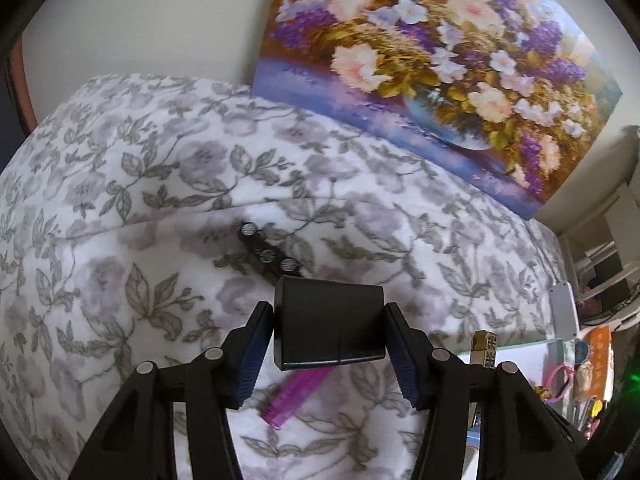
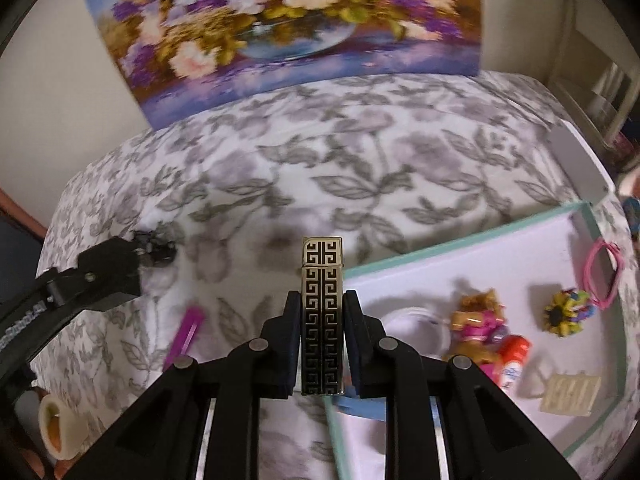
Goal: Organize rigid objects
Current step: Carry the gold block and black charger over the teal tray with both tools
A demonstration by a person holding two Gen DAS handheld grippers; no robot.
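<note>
Left gripper [image 1: 329, 354] clamps black box [image 1: 329, 326] above floral bed [image 1: 120, 200]; right gripper [image 2: 322, 344] pinches gold-patterned lighter [image 2: 322, 320] beside tray [image 2: 472, 236].

the black box [image 1: 328, 322] in the left tool [image 1: 328, 344] hides the near end of the dark strip with round studs [image 1: 266, 250] at twelve o'clock and the far end of the purple comb [image 1: 294, 398] at six. in the right wrist view the flower painting [image 2: 280, 28] is blurred and cut off at twelve o'clock. the small toys in the tray [image 2: 472, 240] at three o'clock are too blurred to name.
</note>
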